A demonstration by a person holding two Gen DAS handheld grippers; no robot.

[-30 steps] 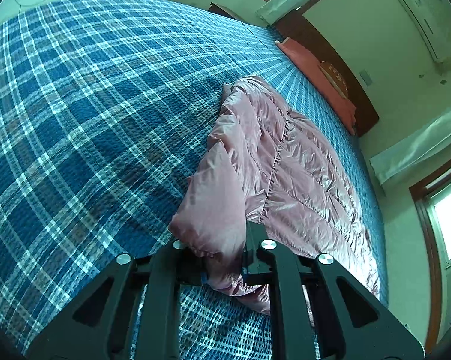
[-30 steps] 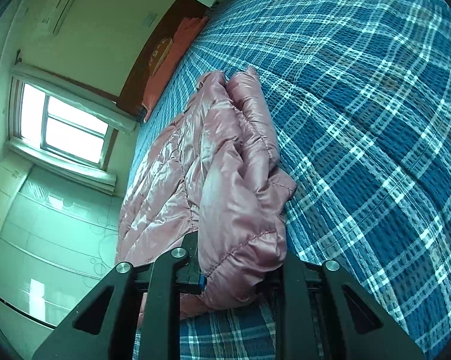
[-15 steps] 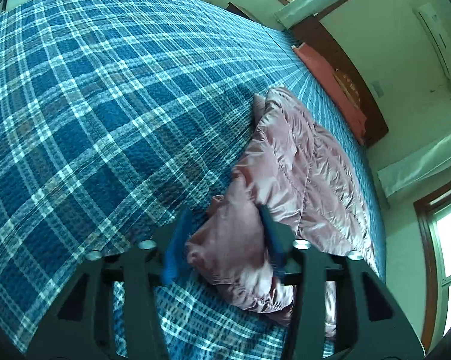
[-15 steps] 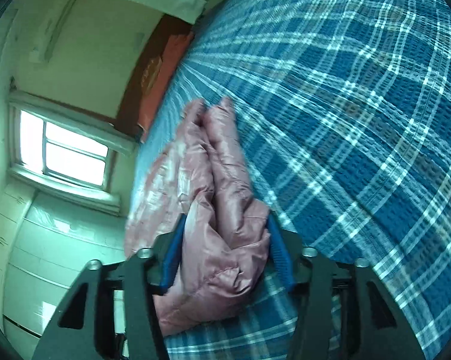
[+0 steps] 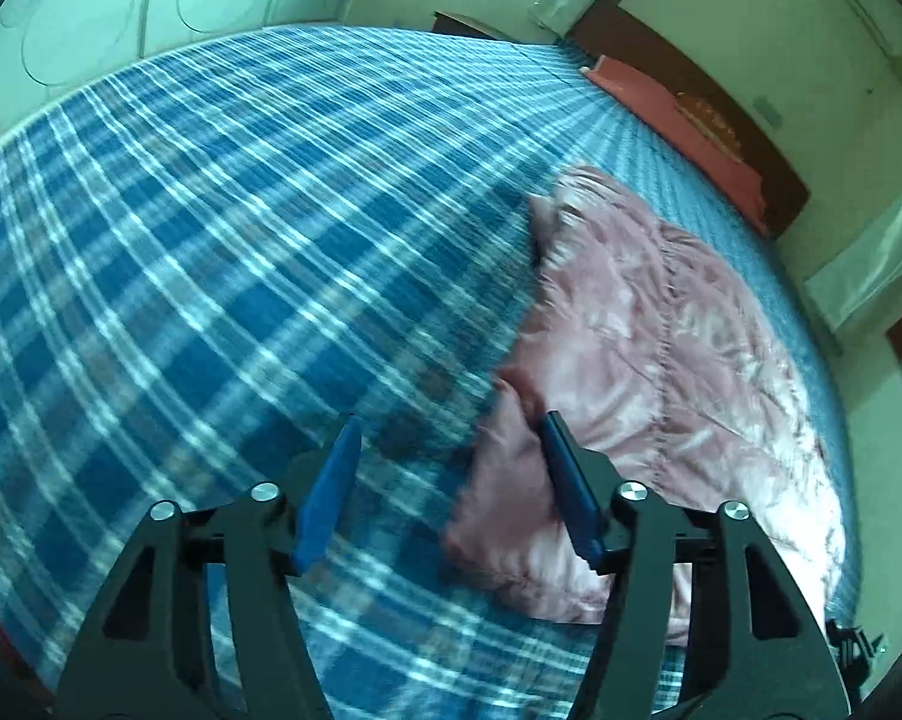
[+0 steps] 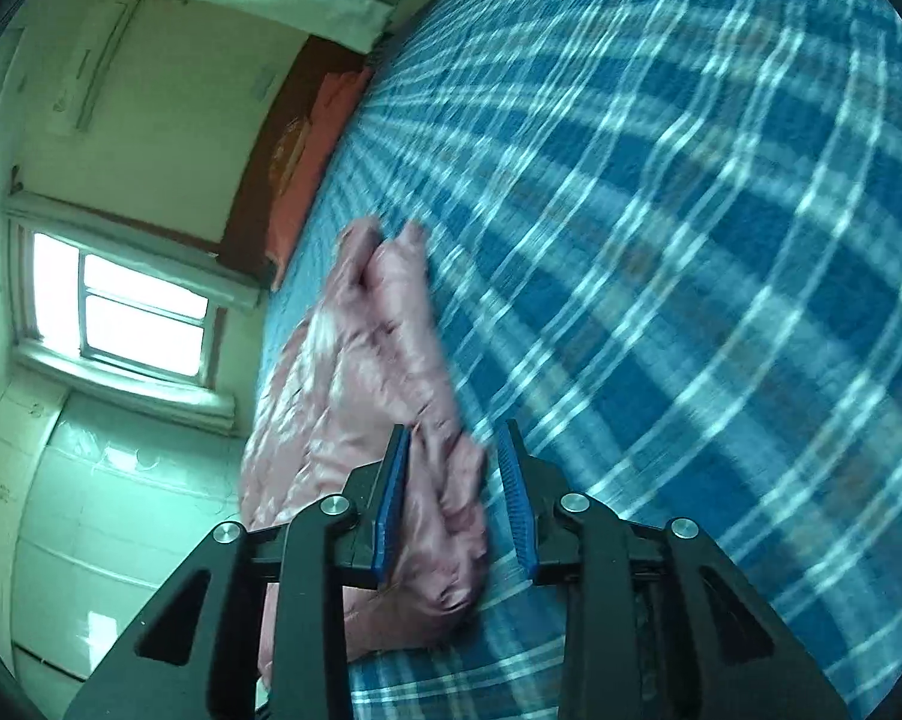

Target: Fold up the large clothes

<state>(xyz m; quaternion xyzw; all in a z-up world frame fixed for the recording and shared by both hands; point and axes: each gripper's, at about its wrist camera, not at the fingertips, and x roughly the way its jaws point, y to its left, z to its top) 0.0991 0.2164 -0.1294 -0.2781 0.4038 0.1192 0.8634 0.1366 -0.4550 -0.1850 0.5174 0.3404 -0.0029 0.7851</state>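
While the pink padded jacket [image 5: 661,372] is lying bunched on the blue plaid bedspread [image 5: 210,240], the left gripper [image 5: 447,438] is opening wide, its pads gripping nothing, the jacket's edge lying by one pad. The right gripper [image 6: 454,450] is closing, with a jacket fold sitting between its narrowly parted, not visibly pressing pads.

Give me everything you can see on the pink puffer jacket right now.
The shiny pink quilted puffer jacket lies folded lengthwise on the blue plaid bedspread, stitched seams showing, its satin-like shell creased. Its near end bunches into a padded roll. The left gripper is opening; only its right pad meets the fabric. The right gripper straddles the roll, closing slightly, its left pad against it, a gap at the other.
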